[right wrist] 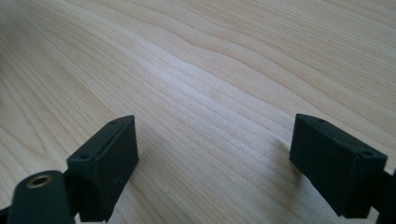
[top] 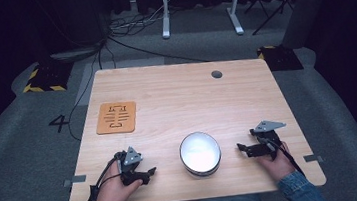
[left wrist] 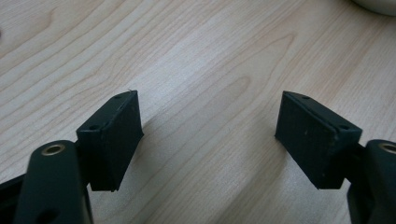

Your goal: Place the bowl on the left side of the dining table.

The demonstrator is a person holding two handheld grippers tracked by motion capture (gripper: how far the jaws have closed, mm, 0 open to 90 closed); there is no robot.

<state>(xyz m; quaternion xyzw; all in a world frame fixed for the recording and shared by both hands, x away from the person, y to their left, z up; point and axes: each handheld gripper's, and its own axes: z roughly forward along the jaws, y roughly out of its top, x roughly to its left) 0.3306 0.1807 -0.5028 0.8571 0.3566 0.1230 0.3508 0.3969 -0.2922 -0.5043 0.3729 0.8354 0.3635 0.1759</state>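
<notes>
A round white bowl [top: 200,153] with a dark rim sits near the front edge of the wooden table [top: 181,100], between my two hands. My left gripper [top: 149,173] rests on the table left of the bowl, pointing toward it. Its jaws stand wide apart over bare wood in the left gripper view, left gripper [left wrist: 208,133], with the bowl's edge [left wrist: 378,4] at the top right corner. On the bowl's other side, my right gripper [top: 242,149] points left toward it. Bare wood lies between its spread jaws, right gripper [right wrist: 215,154].
An orange flat mat [top: 116,117] with dark cut-out marks lies at the table's left side. A small dark round hole [top: 216,74] is near the far edge. Grey carpet, cables and a white desk frame [top: 200,2] lie beyond the table.
</notes>
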